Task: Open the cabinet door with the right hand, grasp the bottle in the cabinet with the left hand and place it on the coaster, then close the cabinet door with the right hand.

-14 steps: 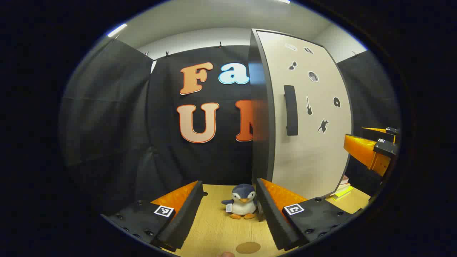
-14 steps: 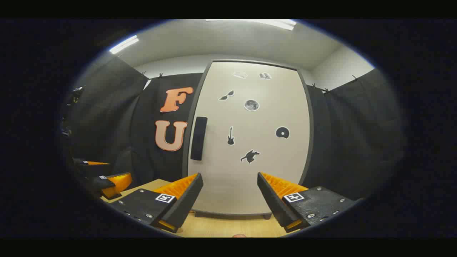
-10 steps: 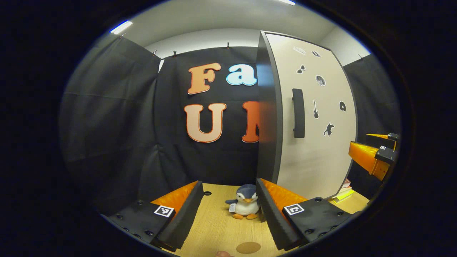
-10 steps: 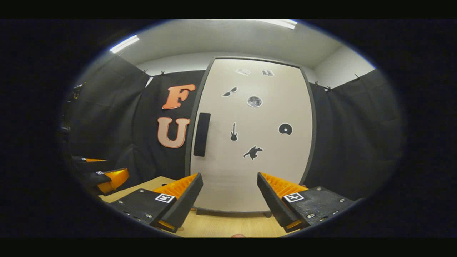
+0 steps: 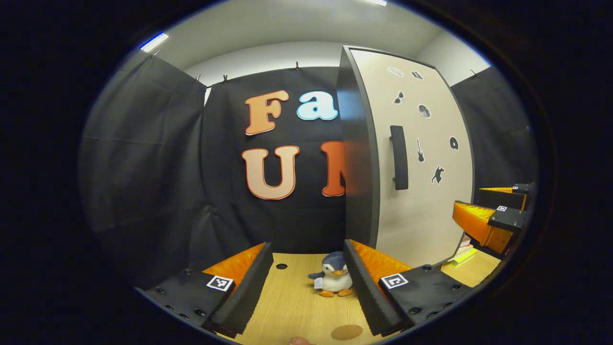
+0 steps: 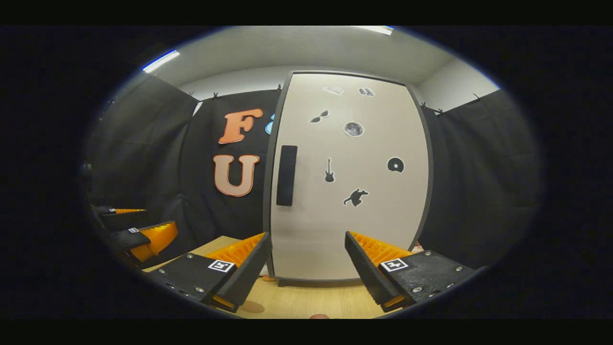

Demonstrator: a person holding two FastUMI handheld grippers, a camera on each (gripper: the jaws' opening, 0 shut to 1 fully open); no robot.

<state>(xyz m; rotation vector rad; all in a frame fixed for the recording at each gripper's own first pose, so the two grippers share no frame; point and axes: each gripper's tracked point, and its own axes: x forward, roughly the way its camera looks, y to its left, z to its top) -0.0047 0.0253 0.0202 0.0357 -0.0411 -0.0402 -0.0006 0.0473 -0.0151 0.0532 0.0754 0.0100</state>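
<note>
The tall pale cabinet (image 6: 349, 230) stands on the wooden table with its door shut, so its inside is hidden. Its dark vertical handle (image 6: 286, 175) sits at the door's left edge, up and left of my right gripper (image 6: 307, 237), which is open, empty and a short way in front of the door. In the left gripper view the cabinet (image 5: 412, 211) is at the right, with its handle (image 5: 399, 157) facing the right gripper (image 5: 493, 220). My left gripper (image 5: 307, 249) is open and empty over the table. A round brown coaster (image 5: 346, 332) lies just below its right finger.
A small plush penguin (image 5: 334, 281) sits on the table (image 5: 292, 306) by the cabinet's left corner. A stack of books (image 5: 460, 255) lies to the right of the cabinet's base. Black cloth walls close in the booth. The left gripper (image 6: 141, 235) shows low at the left.
The right gripper has shifted a little left, so the door handle now sits nearer the centre of its view. The left gripper has drifted slightly. Both stay open; the door stays shut.
</note>
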